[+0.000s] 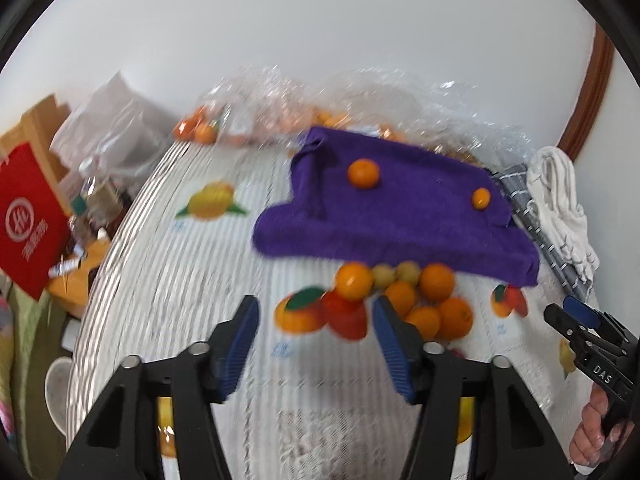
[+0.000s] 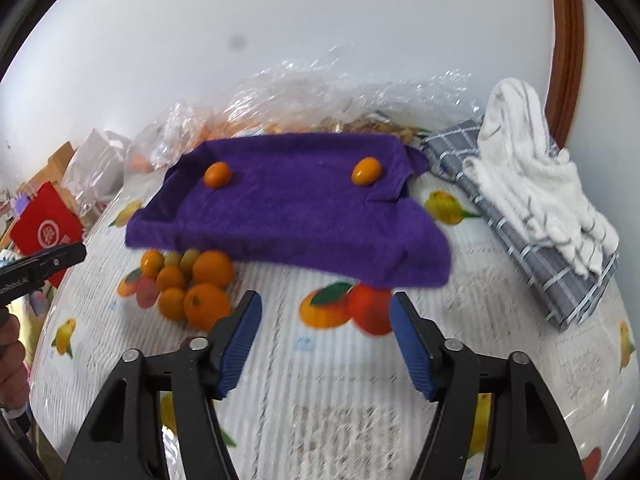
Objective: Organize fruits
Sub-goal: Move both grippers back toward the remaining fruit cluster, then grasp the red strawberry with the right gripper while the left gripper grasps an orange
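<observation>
Both wrist views are bright, lit by soft, even daylight with no clear direction; the white wall (image 1: 320,40) behind is washed pale and nearly featureless. Shadows are faint, only a thin dark band under the front edge of the purple towel (image 1: 396,208). Motion blur smears both frames: the striped tablecloth (image 1: 180,280) streaks into wavy lines, and the pile of oranges (image 1: 416,300) is soft-edged. The clear plastic wrap (image 2: 340,96) throws small glints of glare. Fisheye distortion bends the table edge and the wooden door frame (image 2: 568,40) into curves, with black vignette corners. 1 dark smudge marks the right view's wall.
</observation>
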`<state>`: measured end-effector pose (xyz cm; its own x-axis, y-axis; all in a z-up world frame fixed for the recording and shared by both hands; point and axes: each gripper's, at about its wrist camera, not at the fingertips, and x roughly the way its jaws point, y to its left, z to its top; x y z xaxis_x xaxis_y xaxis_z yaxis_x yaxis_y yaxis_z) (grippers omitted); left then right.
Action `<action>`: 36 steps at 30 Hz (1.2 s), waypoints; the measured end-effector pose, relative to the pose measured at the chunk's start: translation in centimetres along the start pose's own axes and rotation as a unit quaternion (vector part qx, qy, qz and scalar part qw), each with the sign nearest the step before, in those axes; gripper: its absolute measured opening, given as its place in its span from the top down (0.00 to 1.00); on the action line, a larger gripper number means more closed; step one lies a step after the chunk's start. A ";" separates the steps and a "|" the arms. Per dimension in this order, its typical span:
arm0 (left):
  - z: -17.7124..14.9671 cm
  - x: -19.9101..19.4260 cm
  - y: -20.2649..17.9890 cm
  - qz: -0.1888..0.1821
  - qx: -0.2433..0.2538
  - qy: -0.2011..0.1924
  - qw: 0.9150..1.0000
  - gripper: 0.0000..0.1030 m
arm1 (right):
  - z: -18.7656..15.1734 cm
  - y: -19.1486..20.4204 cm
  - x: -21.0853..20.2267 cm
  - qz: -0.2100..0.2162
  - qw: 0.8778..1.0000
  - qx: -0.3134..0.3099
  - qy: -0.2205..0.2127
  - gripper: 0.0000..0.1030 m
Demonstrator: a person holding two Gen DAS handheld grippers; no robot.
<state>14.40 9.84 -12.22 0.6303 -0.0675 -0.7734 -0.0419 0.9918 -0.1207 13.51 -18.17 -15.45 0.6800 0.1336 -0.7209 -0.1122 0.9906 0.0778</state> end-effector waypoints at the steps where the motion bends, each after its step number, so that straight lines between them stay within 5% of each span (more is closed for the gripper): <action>1: -0.6 0.2 0.5 0.004 -0.005 0.004 1.000 0.39 | -0.3 0.3 0.0 0.002 1.000 -0.005 0.002 0.46; 4: -1.9 0.5 1.4 0.014 -0.012 0.010 1.000 0.38 | -1.4 1.7 0.3 0.015 0.999 -0.028 0.006 0.54; 14: -5.0 2.1 4.4 0.030 -0.032 0.021 0.999 0.38 | -3.5 6.7 2.6 0.068 0.994 -0.078 0.023 0.55; 24: -6.1 3.0 5.4 0.019 -0.016 0.021 0.999 0.38 | -4.0 9.8 5.3 0.062 0.991 -0.113 0.043 0.55; 29: -6.5 3.0 5.0 0.028 -0.004 0.009 1.000 0.38 | -3.9 9.8 6.3 0.055 0.992 -0.105 0.043 0.62; 32: -6.7 2.9 4.7 0.034 0.001 0.005 0.999 0.38 | -4.0 9.9 6.3 0.049 0.991 -0.118 0.036 0.79; 36: -6.5 2.8 4.2 0.019 -0.005 0.008 1.000 0.38 | -4.1 9.4 5.7 0.062 0.990 -0.120 0.031 0.79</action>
<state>10.95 13.08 -18.93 0.6163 -0.0316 -0.7869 -0.0732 0.9926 -0.0971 13.33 -8.20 -21.65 0.6051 0.2442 -0.7577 -0.3656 0.9307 0.0080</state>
